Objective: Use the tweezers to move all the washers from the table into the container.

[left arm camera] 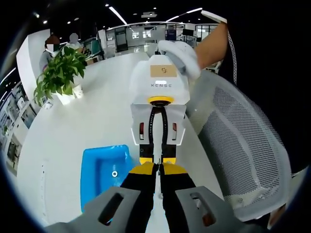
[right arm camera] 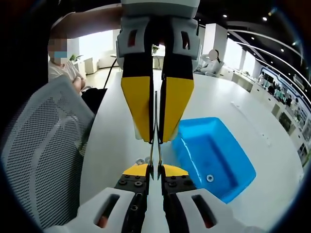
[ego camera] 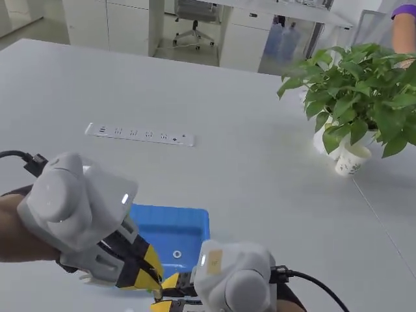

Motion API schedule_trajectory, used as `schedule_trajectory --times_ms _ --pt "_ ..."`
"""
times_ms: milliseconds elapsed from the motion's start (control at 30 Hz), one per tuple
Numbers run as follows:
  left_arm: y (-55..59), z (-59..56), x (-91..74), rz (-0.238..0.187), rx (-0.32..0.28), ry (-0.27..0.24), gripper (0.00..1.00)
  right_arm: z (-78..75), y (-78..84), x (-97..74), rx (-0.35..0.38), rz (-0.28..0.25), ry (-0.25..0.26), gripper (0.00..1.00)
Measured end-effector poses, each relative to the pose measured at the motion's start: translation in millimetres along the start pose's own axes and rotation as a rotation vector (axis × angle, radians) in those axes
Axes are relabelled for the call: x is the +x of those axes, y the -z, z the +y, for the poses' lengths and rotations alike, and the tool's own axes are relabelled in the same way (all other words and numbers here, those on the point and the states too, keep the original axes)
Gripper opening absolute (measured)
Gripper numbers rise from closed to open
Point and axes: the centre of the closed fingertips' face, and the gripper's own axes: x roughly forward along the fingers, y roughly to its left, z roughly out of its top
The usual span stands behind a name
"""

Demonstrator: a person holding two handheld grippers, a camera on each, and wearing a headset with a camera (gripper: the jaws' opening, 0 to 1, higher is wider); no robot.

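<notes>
Head view — blue container (ego camera: 170,226), one washer (ego camera: 177,254) inside

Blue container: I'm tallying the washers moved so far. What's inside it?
One washer lies on the floor of the blue container. Its corner nearest the left gripper is covered by that gripper's yellow jaw, shut on the tweezers, so anything there is hidden.

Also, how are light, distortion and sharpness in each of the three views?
Head view: soft even light, table almost shadowless. Left gripper view: fisheye bends the table edge, ceiling lamps glare against dark. Right gripper view: blue container bowed, windows blown out, thin tweezers legible between shut jaws.
</notes>
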Motion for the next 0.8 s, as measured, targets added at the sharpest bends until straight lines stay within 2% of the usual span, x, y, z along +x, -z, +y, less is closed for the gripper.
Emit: schedule_trajectory --times_ms 800 --pt "12.1 -11.0 8.6 0.016 -0.025 0.016 0.06 15.2 9.4 10.3 0.019 0.004 -0.034 0.1"
